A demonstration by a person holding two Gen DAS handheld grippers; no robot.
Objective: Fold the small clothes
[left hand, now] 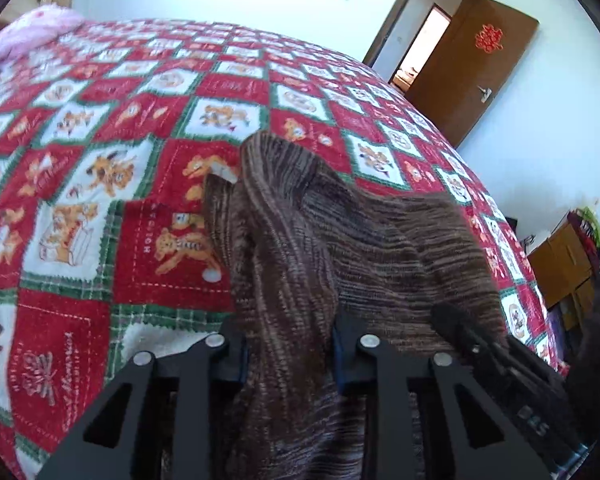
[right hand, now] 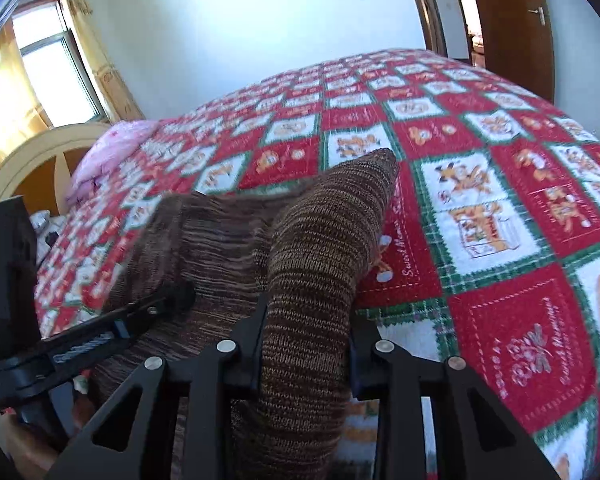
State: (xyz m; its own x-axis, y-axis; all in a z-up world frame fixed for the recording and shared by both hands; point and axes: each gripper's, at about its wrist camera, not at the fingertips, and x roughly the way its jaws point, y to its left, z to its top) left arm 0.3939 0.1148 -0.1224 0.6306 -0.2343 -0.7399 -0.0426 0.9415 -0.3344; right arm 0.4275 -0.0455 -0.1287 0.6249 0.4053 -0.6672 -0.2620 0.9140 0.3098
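- Brown striped knitted garment (left hand: 340,232): lay bunched on the near part of the bed, gathered up between both grippers, its far folds standing in peaks above the cover.
- Left gripper (left hand: 290,356): jaws closed on a thick fold of the knit, fabric filling the gap between the blue-edged pads.
- Right gripper (right hand: 306,360): jaws likewise clamped on a rolled fold of the garment (right hand: 320,264).
- Red, white and green checked bed cover with cartoon animal panels (left hand: 148,128): spread flat, bare across most of its surface beyond and to both sides of the garment.
- Left wrist view only: open brown wooden door with a red paper ornament (left hand: 472,76) past the far corner of the bed; brown cabinet (left hand: 560,268) beyond the bed's right edge; the right gripper's black finger lying on the knit.
- Right wrist view only: sunlit window with yellow curtains (right hand: 48,64), curved cream headboard (right hand: 40,152), pink pillow (right hand: 116,148) against it.
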